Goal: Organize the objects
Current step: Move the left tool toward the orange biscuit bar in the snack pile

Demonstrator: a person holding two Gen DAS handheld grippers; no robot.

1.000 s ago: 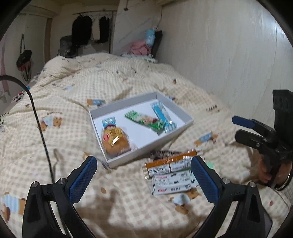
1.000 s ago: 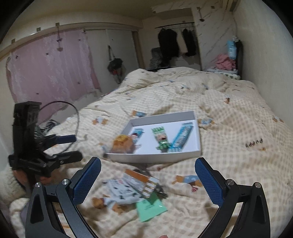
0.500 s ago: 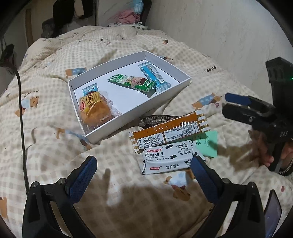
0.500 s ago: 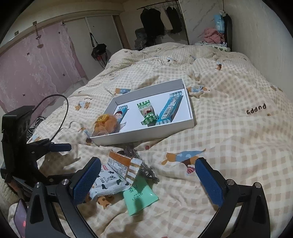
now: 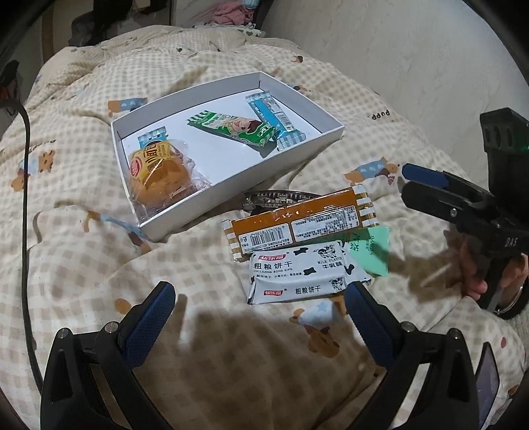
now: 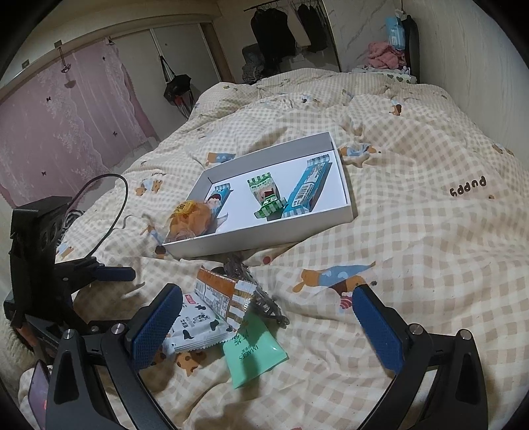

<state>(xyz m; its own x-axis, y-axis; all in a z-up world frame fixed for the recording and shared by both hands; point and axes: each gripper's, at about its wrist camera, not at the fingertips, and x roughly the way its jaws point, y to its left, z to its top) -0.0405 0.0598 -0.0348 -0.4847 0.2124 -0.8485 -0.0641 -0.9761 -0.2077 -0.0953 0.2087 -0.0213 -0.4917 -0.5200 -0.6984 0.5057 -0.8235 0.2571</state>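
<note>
A white box [image 5: 317, 140] [image 6: 258, 238] lies on the checked quilt. It holds an orange bread packet [image 5: 158, 175], a green bar [image 5: 231, 127] and a blue bar [image 5: 274, 119]. In front of it lies a pile: an orange-brown bar [image 5: 297, 225] [image 6: 215, 294], a white cow-print biscuit pack [image 5: 297, 274] [image 6: 195, 327], a green sachet [image 5: 370, 249] [image 6: 254, 354] and a dark metallic item [image 5: 277, 196]. My left gripper [image 5: 258, 317] is open just short of the biscuit pack. My right gripper [image 6: 264, 321] is open over the sachet, empty.
The quilt [image 6: 413, 231] is rumpled around the box. A wall [image 5: 396, 49] runs along the right side. A black cable [image 5: 24, 198] lies on the left. A pink curtain [image 6: 59, 125] and hanging clothes [image 6: 274, 29] stand beyond the bed.
Both grippers have moved forward and down toward the pile of packets, which now looks larger and nearer. Both stay open. Nothing on the quilt has moved.
</note>
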